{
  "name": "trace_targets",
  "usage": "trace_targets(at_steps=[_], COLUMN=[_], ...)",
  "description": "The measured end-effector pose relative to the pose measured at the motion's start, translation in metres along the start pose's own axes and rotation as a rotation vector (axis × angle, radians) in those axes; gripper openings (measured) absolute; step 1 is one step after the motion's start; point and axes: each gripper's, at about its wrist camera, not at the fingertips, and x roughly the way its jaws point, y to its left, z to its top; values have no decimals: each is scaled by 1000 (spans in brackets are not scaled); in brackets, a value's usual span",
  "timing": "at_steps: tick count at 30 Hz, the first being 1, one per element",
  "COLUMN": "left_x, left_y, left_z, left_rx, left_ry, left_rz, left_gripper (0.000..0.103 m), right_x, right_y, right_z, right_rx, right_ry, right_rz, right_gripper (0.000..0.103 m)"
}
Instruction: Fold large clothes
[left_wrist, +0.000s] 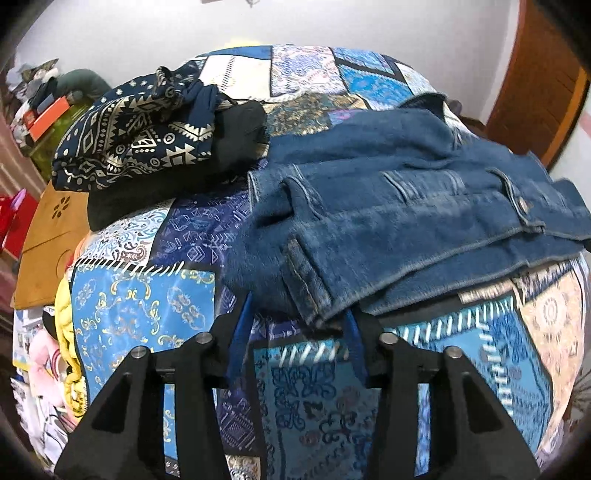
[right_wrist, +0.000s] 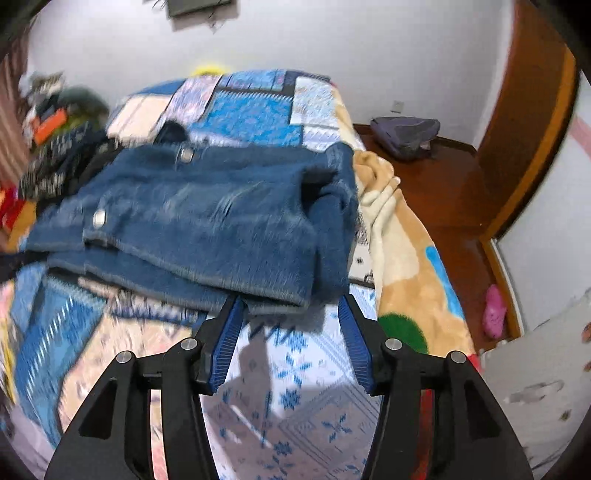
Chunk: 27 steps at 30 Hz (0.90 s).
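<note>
A blue denim jacket (left_wrist: 388, 206) lies folded on the patchwork bedspread (left_wrist: 147, 306); it also shows in the right wrist view (right_wrist: 207, 221) with metal buttons. My left gripper (left_wrist: 299, 314) is open, its blue-padded fingers at the jacket's near left edge, the tips partly hidden under the denim. My right gripper (right_wrist: 290, 302) is open, its fingertips at the jacket's near right edge, nothing between them. A folded navy patterned garment (left_wrist: 129, 136) lies on a black one (left_wrist: 236, 133) at the far left of the bed.
A plush blanket (right_wrist: 402, 258) hangs over the bed's right edge. A wooden floor (right_wrist: 454, 206) with a grey bag (right_wrist: 406, 133) and a pink slipper (right_wrist: 494, 310) lies to the right. A cluttered table (left_wrist: 48, 118) and a brown board (left_wrist: 48, 243) stand left.
</note>
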Motion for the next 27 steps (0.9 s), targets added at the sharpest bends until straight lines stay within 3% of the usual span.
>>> trace_targets(at_steps=[2, 3, 4, 5, 8, 14, 18, 22, 25, 27], left_x=[-1, -2, -2, -3, -12, -28, -18, 19, 42, 50], left_y=[2, 3, 3, 3, 0, -1, 11, 11, 7, 8], left_z=[4, 5, 8, 10, 19, 70, 121, 159, 170, 172], left_rx=[-18, -23, -24, -21, 5, 8, -83, -74, -64, -85], left_ry=[-18, -30, -40, -47, -97, -161, -186, -109, -24, 4], left_rz=[-12, -19, -17, -14, -7, -64, -112, -35, -50, -77], left_gripper=[34, 25, 13, 12, 7, 7, 7, 7, 13, 17], right_x=[-3, -5, -6, -5, -5, -10, 10, 36, 52, 53], right_y=[-3, -4, -4, -3, 3, -4, -9, -30, -46, -45], right_z=[3, 6, 7, 9, 13, 50, 96, 136, 150, 153], right_rx=[24, 32, 31, 29, 14, 31, 47, 178, 314, 336], right_ry=[-17, -33, -39, -30, -32, -73, -90, -65, -32, -33], right_rz=[21, 48, 65, 80, 55, 91, 58, 80, 127, 80], right_gripper=[49, 49, 42, 28, 9, 6, 6, 6, 6, 7])
